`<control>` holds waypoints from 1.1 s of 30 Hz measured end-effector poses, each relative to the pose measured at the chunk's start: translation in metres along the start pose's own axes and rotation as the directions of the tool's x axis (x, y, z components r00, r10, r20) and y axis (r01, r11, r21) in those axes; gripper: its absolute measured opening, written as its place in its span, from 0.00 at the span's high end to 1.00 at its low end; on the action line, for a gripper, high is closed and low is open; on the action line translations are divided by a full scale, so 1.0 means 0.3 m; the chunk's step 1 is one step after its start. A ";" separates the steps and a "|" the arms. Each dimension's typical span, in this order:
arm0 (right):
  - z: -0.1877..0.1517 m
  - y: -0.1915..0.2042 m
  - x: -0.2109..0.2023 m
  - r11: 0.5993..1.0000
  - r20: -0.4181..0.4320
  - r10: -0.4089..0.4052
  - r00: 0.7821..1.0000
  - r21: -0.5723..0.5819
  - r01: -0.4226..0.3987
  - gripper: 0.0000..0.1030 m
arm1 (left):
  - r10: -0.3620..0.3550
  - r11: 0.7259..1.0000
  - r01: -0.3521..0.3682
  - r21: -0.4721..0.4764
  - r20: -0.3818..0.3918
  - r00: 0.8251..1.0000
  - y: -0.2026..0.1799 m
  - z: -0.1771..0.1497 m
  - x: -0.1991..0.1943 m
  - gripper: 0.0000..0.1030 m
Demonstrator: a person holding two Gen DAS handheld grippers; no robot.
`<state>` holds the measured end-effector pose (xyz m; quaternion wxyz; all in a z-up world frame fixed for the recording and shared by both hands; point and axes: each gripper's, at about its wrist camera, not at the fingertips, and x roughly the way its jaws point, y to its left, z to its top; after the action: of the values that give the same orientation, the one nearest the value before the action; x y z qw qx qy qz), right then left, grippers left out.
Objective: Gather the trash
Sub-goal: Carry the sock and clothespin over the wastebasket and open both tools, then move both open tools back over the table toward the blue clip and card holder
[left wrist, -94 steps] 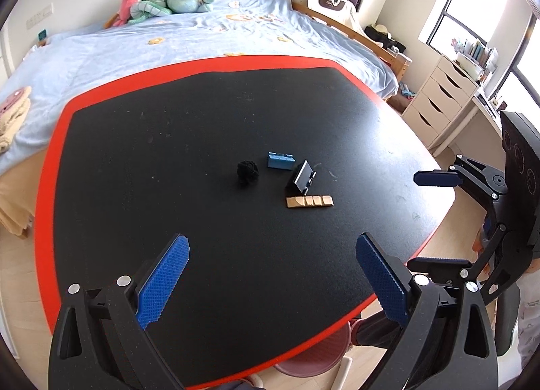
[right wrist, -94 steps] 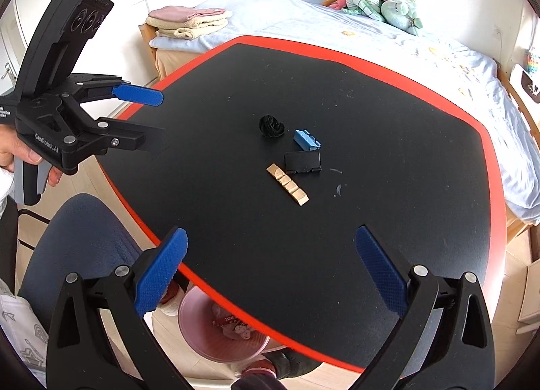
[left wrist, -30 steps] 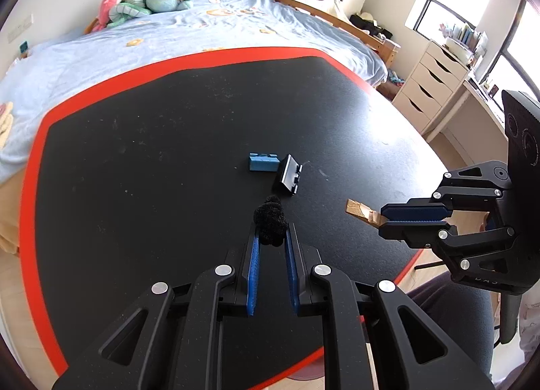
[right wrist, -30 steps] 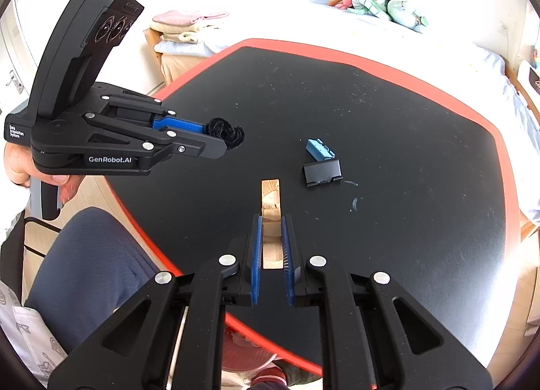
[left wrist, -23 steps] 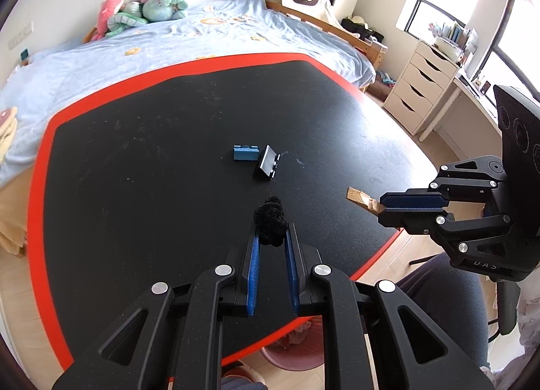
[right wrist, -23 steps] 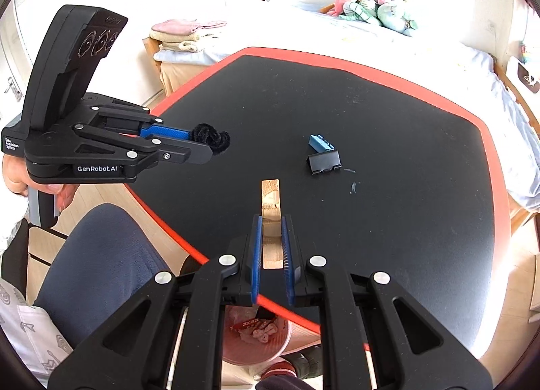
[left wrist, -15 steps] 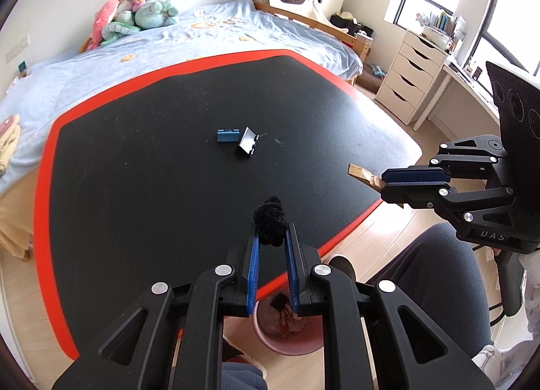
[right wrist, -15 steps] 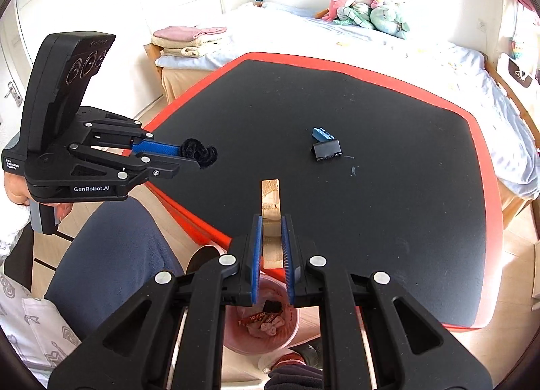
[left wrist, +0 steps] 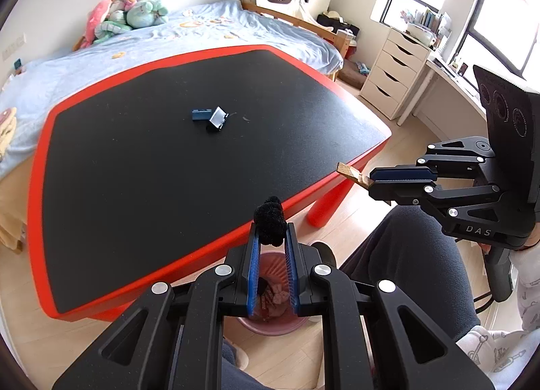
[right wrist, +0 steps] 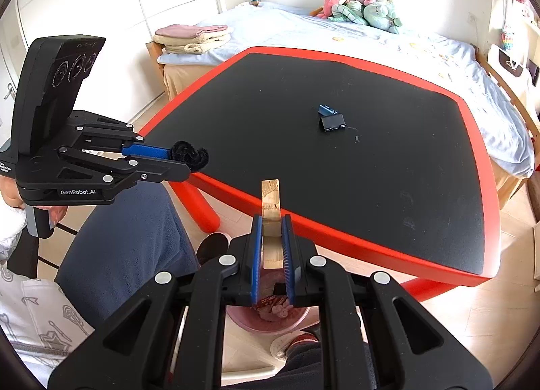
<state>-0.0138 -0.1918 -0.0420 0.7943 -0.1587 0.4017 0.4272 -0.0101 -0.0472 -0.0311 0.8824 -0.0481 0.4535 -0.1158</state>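
Now we hold both pieces above the pink bin [left wrist: 270, 326] near the tabletop [left wrist: 152, 170] edge: left hand-held gripper [left wrist: 271, 241] pinches a soft, light black fuzzy ball [left wrist: 269, 221]; right hand-held gripper [right wrist: 271, 231] clamps a stiff, light wooden strip [right wrist: 270, 197] by its near end.

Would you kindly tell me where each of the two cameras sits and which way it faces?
Left wrist view: on the left claw, angled down past the red-edged table toward the pink bin; the claw grips a black fuzzy clump; a trousered leg shows.
Right wrist view: on the right claw, angled down likewise, gripping a wooden strip; a leg and a hand show.
Shared: table, bin, black clip, blue piece, and each other's claw.
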 end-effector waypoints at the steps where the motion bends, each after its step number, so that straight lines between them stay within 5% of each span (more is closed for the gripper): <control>1: -0.010 0.003 -0.004 1.000 -0.001 0.002 1.000 0.002 -0.002 0.89 | -0.003 1.000 0.003 0.001 0.000 1.000 -0.008 -0.009 -0.004 0.86; 19: -0.087 0.039 -0.014 0.999 -0.004 0.037 0.999 0.022 -0.037 0.88 | -0.040 0.999 0.040 0.003 -0.020 0.999 -0.067 -0.082 -0.006 0.81; 20: -0.087 0.038 -0.011 0.999 -0.007 0.034 0.999 0.022 -0.034 0.81 | -0.039 0.999 0.039 -0.001 -0.017 0.999 -0.064 -0.082 -0.006 0.76; 21: -0.091 0.038 -0.009 0.999 -0.010 0.028 1.000 0.021 -0.028 0.57 | -0.030 1.000 0.030 -0.003 -0.016 0.999 -0.064 -0.083 -0.005 0.70; 23: -0.097 0.030 -0.010 0.999 0.000 0.017 1.000 0.032 -0.017 0.22 | -0.010 1.000 0.010 -0.010 0.004 1.000 -0.058 -0.085 -0.010 0.31; 25: -0.102 0.026 -0.015 0.999 0.011 0.011 1.000 0.044 -0.011 0.17 | 0.004 1.000 -0.004 -0.025 0.030 1.000 -0.049 -0.087 -0.018 0.14; 33: -0.107 0.018 0.008 0.998 -0.006 -0.006 1.000 0.065 0.007 0.07 | 0.054 0.997 -0.051 -0.064 0.036 0.998 -0.009 -0.085 -0.023 0.08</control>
<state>-0.0337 -0.2064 -0.0634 0.7991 -0.1356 0.4173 0.4109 -0.0352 -0.0476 -0.0400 0.8916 -0.0659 0.4414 -0.0774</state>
